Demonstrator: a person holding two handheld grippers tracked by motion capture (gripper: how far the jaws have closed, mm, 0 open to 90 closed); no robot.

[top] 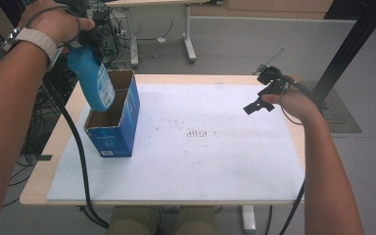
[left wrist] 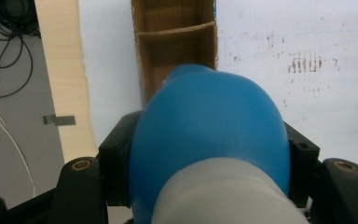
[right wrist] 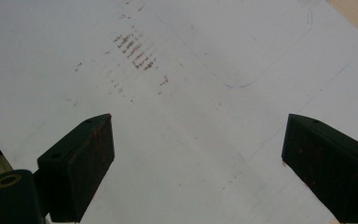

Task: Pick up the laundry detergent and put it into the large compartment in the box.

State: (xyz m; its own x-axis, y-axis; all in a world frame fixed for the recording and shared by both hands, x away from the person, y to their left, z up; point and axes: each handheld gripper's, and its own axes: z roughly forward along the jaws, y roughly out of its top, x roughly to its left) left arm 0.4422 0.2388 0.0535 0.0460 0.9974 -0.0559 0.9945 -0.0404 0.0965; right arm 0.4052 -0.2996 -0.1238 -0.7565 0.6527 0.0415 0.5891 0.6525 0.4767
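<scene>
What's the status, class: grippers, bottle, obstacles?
Left gripper shut on blue plastic bottle, bottom entering blue cardboard box. Right gripper open over white mat. Nothing in the way.

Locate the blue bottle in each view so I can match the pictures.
High view: blue bottle upper left, over the cardboard box.
Left gripper view: centre, large, between the jaws.
Right gripper view: not in it.
Shared landmark: brown smudge marks on the white mat.
</scene>
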